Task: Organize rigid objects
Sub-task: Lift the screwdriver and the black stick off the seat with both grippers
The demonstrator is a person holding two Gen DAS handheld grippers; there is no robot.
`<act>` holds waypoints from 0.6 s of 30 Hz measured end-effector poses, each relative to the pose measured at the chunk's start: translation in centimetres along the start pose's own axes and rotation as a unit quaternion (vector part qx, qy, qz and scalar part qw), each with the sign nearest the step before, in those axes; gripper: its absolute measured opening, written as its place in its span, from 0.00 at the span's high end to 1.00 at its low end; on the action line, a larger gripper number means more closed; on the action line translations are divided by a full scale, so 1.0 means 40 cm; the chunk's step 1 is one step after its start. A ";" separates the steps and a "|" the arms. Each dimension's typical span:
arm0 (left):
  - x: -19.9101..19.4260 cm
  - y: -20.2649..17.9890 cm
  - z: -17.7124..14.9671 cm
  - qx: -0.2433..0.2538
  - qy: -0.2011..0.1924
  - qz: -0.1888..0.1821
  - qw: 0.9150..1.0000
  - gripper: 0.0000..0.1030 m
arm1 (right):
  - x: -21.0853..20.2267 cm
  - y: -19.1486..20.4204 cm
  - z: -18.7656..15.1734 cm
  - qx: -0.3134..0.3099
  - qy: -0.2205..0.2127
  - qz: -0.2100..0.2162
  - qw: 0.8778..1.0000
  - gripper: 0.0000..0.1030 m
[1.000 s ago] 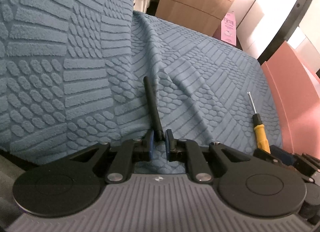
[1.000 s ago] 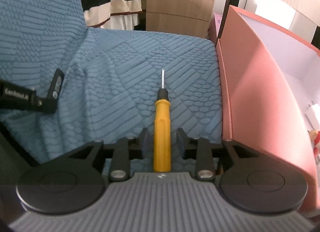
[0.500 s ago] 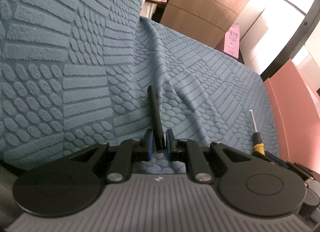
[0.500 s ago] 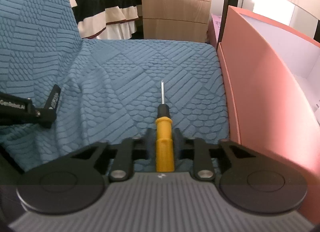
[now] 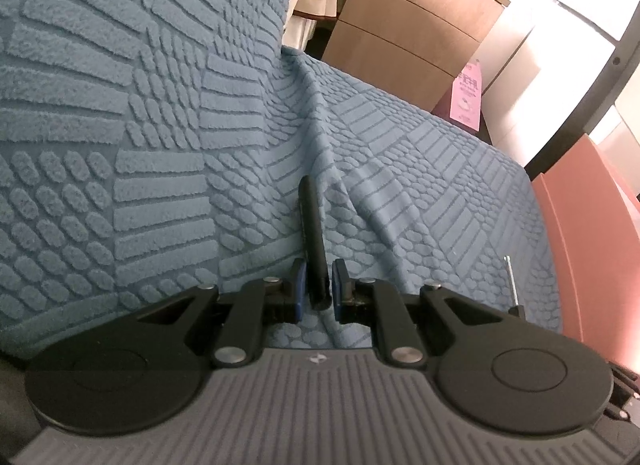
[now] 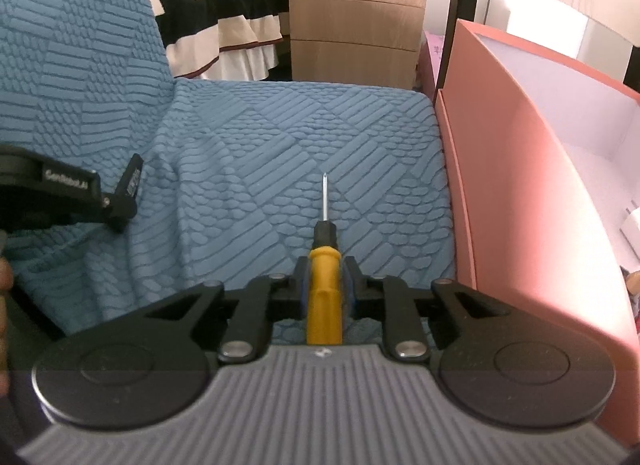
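Note:
My left gripper (image 5: 319, 285) is shut on a flat black stick-like object (image 5: 312, 225) that points forward above the blue textured sofa cover (image 5: 420, 169). My right gripper (image 6: 325, 283) is shut on a yellow-handled screwdriver (image 6: 324, 289), its thin metal shaft pointing away over the sofa seat. The screwdriver's tip also shows in the left wrist view (image 5: 511, 279) at the right. In the right wrist view the left gripper (image 6: 120, 201) with the black object (image 6: 132, 181) sits at the left.
A pink open box (image 6: 520, 193) with a white inside stands right of the sofa seat. A wooden drawer cabinet (image 6: 356, 13) and a striped bed cover (image 6: 224, 13) lie beyond. The sofa backrest (image 5: 120, 65) rises at the left.
My right gripper closed on the screwdriver and lifted it off the seat. Both grippers rose and tilted back, with their objects held.

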State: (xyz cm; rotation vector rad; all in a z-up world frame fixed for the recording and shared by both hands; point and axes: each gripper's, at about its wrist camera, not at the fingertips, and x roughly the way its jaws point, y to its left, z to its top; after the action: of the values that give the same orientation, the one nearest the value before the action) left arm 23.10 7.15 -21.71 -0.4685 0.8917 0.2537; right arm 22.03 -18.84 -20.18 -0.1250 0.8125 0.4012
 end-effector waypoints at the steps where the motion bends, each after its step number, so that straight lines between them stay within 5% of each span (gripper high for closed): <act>1: 0.002 0.002 0.002 -0.002 0.001 0.000 1.000 0.85 | 0.002 0.001 -0.001 -0.001 0.000 -0.001 1.000 0.80; 3: 0.005 0.006 0.005 -0.007 0.002 -0.002 1.000 0.84 | 0.007 0.000 -0.001 0.001 0.004 0.001 1.000 0.80; 6: 0.004 0.013 0.010 -0.018 0.000 -0.007 1.000 0.67 | 0.019 0.000 -0.001 0.002 0.007 0.000 1.000 0.80; 18: 0.019 0.022 0.032 -0.034 -0.011 -0.018 0.999 0.67 | 0.044 0.007 0.004 0.020 -0.006 -0.018 1.000 0.80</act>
State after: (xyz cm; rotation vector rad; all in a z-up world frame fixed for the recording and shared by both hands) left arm 24.08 8.57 -21.86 -0.5438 0.8552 0.2562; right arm 23.12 -18.03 -21.36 -0.1006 0.8049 0.3516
